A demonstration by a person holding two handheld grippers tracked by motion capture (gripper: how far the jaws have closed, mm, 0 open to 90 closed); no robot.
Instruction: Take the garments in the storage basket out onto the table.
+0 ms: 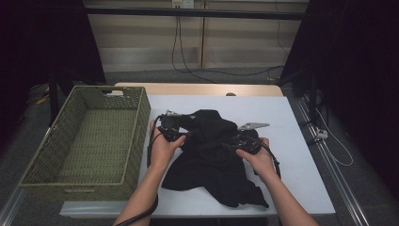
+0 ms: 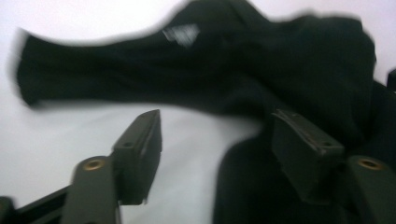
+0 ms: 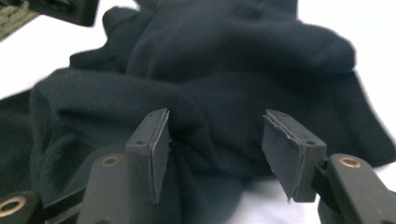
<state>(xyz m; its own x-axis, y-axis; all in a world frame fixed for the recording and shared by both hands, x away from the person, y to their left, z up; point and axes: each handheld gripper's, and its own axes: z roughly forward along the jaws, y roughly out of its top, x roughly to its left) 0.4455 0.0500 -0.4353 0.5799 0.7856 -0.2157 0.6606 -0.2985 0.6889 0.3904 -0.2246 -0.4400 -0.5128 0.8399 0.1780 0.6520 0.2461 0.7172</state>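
Soft black cloth (image 1: 211, 155) lies crumpled on the white desk (image 1: 291, 141). Left gripper (image 2: 215, 140) and right gripper (image 3: 215, 144) have jaws spread apart, pinching nothing. Woven green basket (image 1: 84, 141) sits left.

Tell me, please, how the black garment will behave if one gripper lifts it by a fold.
The black garment lies crumpled in soft folds, so it will probably hang limp and unfold as it rises. Its knit surface looks matte, so the right gripper should hold it without much slipping. It spreads widely over the white table, so loose ends may drag.
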